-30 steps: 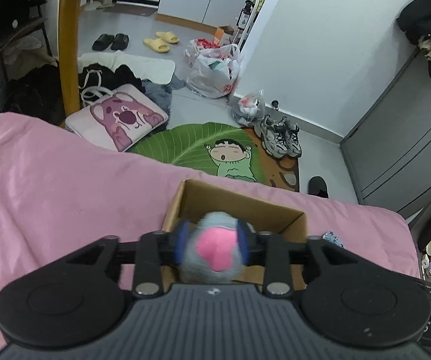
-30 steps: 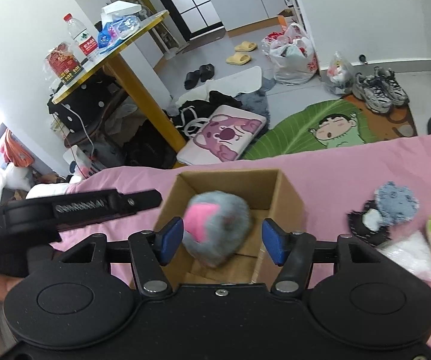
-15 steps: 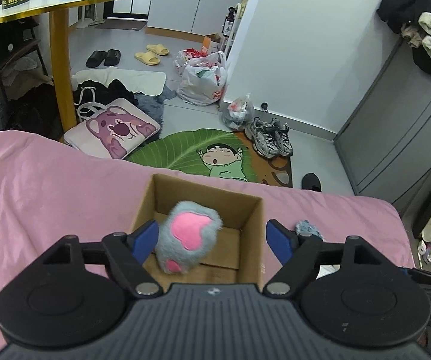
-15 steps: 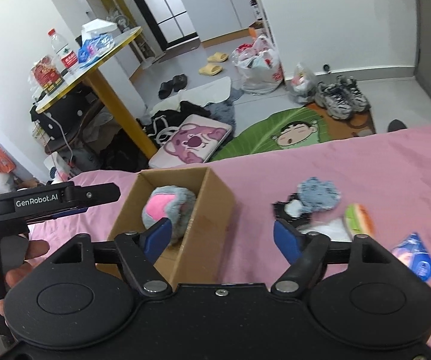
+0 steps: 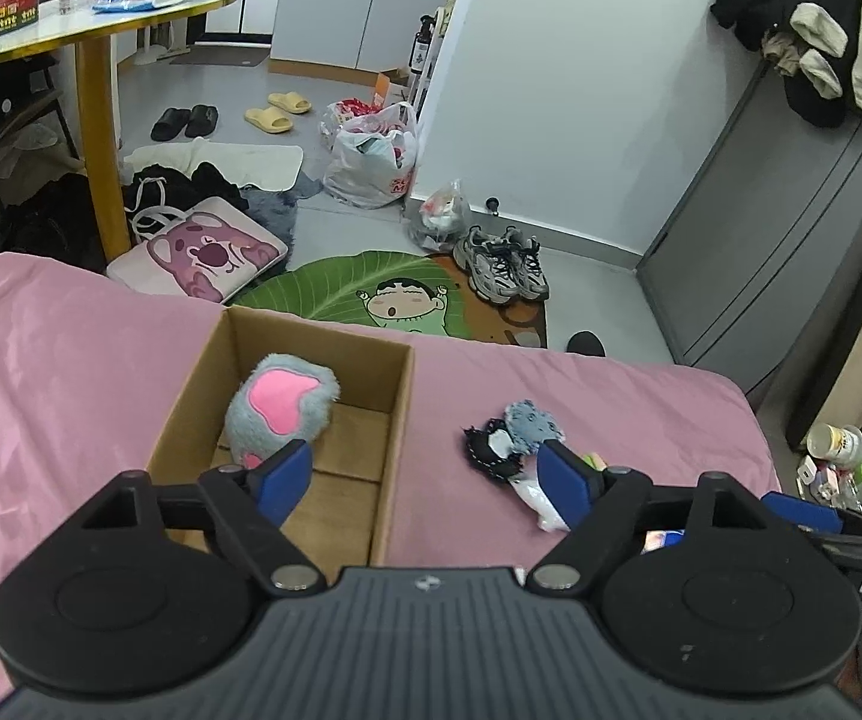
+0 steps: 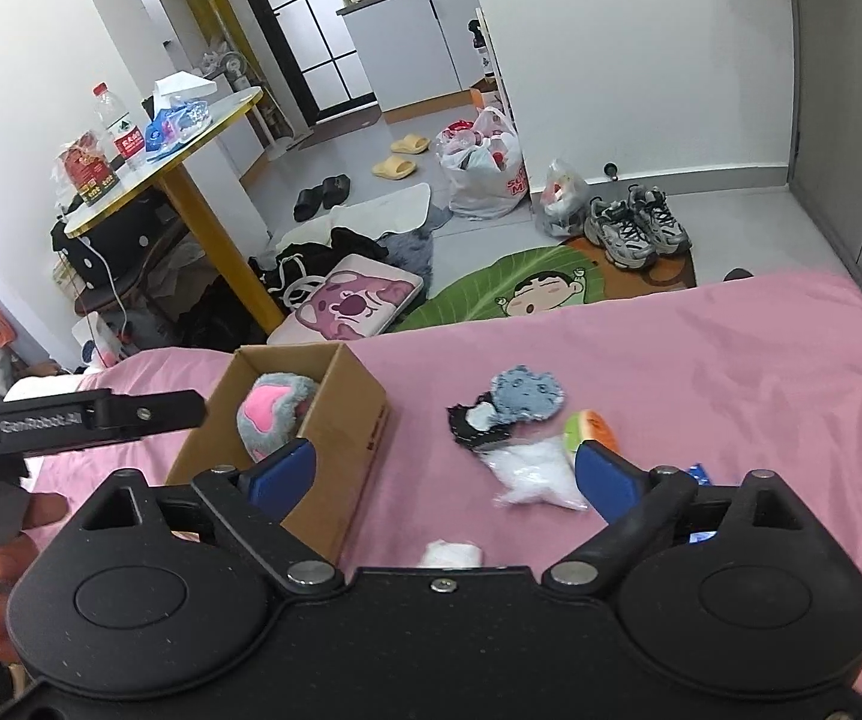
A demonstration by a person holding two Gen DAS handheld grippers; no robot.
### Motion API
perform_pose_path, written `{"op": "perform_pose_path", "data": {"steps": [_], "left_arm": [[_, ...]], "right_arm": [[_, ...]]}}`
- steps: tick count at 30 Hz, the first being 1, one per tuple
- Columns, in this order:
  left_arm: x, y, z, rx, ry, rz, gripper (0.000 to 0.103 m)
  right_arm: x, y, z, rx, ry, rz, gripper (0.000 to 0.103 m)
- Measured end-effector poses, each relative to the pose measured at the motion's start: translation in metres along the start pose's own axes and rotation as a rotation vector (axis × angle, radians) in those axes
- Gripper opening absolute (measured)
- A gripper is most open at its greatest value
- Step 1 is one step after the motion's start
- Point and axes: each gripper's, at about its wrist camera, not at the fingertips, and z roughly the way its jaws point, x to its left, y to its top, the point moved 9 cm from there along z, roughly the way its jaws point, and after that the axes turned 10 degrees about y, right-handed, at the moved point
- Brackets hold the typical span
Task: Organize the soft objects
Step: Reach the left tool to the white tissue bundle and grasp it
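Plush paw (image 5: 281, 408) lay inside the cardboard box (image 5: 398, 420) on the pink bedspread (image 5: 41, 372). Left gripper (image 5: 425, 474) and right gripper (image 6: 442, 474) gaped wide, both empty. Risk: the heaped soft toys (image 6: 514, 408) beside the box could snag together and lift as a clump.

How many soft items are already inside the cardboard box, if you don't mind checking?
1: the grey plush paw sits in the cardboard box, towards its far end. Its bulk may hide something smaller.

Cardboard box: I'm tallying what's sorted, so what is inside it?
Inside the cardboard box lies one grey plush paw with pink pads, against the left wall. The floor beside it looks bare; the near corner is hidden behind the left gripper.
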Motion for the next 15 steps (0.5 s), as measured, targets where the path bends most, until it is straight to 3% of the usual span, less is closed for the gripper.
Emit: {"op": "perform_pose_path", "data": {"steps": [15], "left_arm": [[-0.034,-0.022,-0.030,-0.011,0.021,0.029,0.082]], "right_arm": [[-0.044,-0.011,-0.034,-0.051,0.026,0.069,0.097]]}}
